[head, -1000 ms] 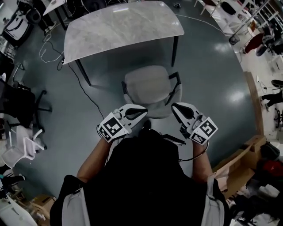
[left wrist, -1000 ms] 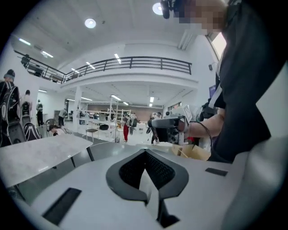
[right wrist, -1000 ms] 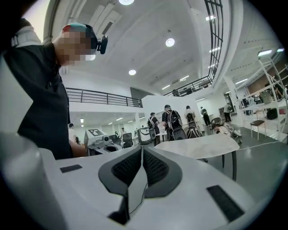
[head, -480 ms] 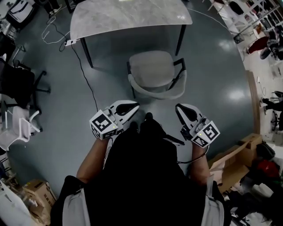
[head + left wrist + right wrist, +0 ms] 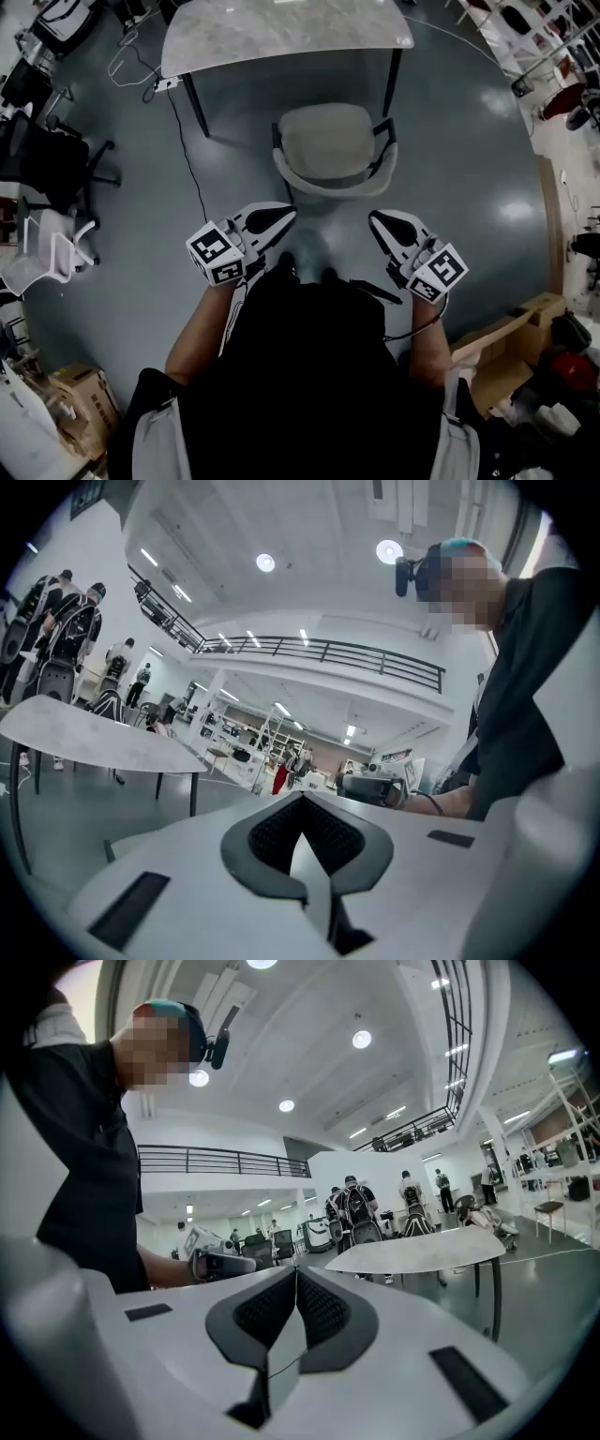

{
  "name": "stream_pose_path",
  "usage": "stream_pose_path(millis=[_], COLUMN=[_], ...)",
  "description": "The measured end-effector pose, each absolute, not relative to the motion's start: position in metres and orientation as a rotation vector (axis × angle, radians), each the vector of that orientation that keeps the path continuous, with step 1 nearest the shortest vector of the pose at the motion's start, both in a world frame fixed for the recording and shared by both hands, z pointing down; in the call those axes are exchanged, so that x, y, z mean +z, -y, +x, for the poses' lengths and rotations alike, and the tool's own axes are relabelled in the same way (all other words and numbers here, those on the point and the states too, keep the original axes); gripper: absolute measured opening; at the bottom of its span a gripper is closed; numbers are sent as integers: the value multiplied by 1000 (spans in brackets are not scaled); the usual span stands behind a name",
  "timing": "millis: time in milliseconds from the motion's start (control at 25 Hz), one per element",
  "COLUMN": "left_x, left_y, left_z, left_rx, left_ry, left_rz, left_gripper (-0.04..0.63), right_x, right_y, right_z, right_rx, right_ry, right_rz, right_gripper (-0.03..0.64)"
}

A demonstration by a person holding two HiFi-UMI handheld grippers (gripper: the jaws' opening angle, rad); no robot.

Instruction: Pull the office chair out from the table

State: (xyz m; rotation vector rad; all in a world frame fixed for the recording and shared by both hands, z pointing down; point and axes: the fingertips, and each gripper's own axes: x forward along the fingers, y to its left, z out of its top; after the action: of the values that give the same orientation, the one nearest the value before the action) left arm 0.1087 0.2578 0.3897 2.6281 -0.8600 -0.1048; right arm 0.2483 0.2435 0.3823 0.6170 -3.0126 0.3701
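In the head view, the grey office chair [image 5: 328, 141] with black arms stands on the floor just in front of the marble-topped table [image 5: 281, 28], its seat out from under the top. My left gripper [image 5: 284, 216] and right gripper [image 5: 375, 219] hover below the chair's backrest, apart from it. Both are shut with nothing between the jaws. The left gripper view shows shut jaws [image 5: 302, 803], the table [image 5: 84, 733] and the other gripper [image 5: 375, 785]. The right gripper view shows shut jaws [image 5: 295, 1274] and the table [image 5: 412, 1251]. The chair is in neither gripper view.
Black office chairs [image 5: 47, 159] and a white chair [image 5: 47, 253] stand at the left. A cable [image 5: 187, 159] runs across the floor from the table's left leg. Cardboard boxes [image 5: 506, 337] lie at the right. People stand beyond the table in the gripper views.
Both grippers have drawn back from the chair's backrest, which they flanked a second ago. A strip of floor now lies between them and the chair. The left gripper has rolled somewhat.
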Motion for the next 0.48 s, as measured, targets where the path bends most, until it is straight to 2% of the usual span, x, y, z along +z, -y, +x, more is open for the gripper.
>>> stream_pose_path(millis=[200, 480], left_x=[387, 395], left_y=[-266, -293], left_z=[172, 218], left_rx=[-79, -56], left_ry=[846, 851], left_rz=[2647, 2590], left_gripper=[12, 12], right_x=[393, 406], right_y=[-260, -282], right_z=[303, 314], right_rx=[426, 441], right_ry=[3018, 3057], right_rz=[563, 382], right_gripper=[21, 20])
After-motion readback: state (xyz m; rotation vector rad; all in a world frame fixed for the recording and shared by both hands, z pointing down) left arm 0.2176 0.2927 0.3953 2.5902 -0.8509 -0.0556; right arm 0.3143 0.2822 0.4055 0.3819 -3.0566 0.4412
